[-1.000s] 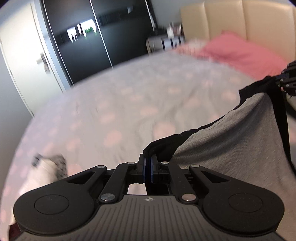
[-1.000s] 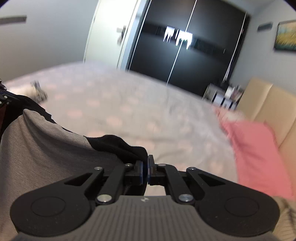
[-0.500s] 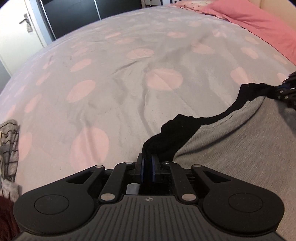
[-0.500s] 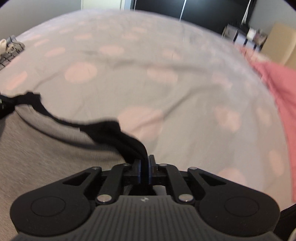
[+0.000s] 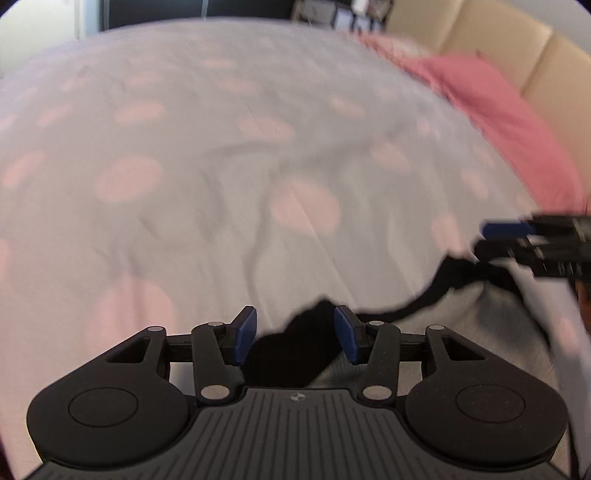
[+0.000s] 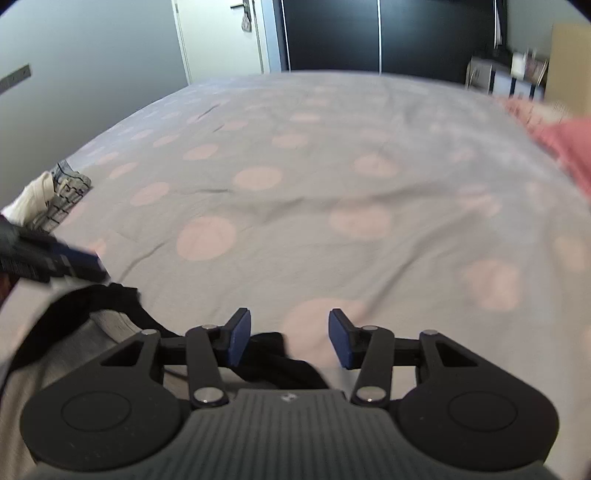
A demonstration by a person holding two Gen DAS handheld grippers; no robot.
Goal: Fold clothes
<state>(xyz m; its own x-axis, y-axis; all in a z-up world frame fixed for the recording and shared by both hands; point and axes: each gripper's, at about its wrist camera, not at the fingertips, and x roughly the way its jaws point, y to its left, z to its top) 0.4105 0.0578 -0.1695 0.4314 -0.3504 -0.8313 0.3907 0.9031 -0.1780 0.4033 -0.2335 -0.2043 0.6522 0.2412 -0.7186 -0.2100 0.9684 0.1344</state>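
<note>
Both grippers low over the bed, pointing forward across the grey bedspread with pale pink dots. Left gripper with jaws spread wide, blue pads apart, nothing pinched; black trim of the grey knit garment with black edging lying loose in the gap between them. Right gripper same deal: jaws apart, black hem bunched just under and between the pads but not clamped. Garment down flat on the bedspread, close in front of both tools, grey body stretching between them, black edge running from one gripper over to the other. Each gripper poking into the other's view from the side, tips right beside the garment's black edge. Pink pillow up by the beige padded headboard. Small crumpled pile of white and checked cloth at the bed's far left edge. Black wardrobe doors and a white door behind, somewhat blurred.
</note>
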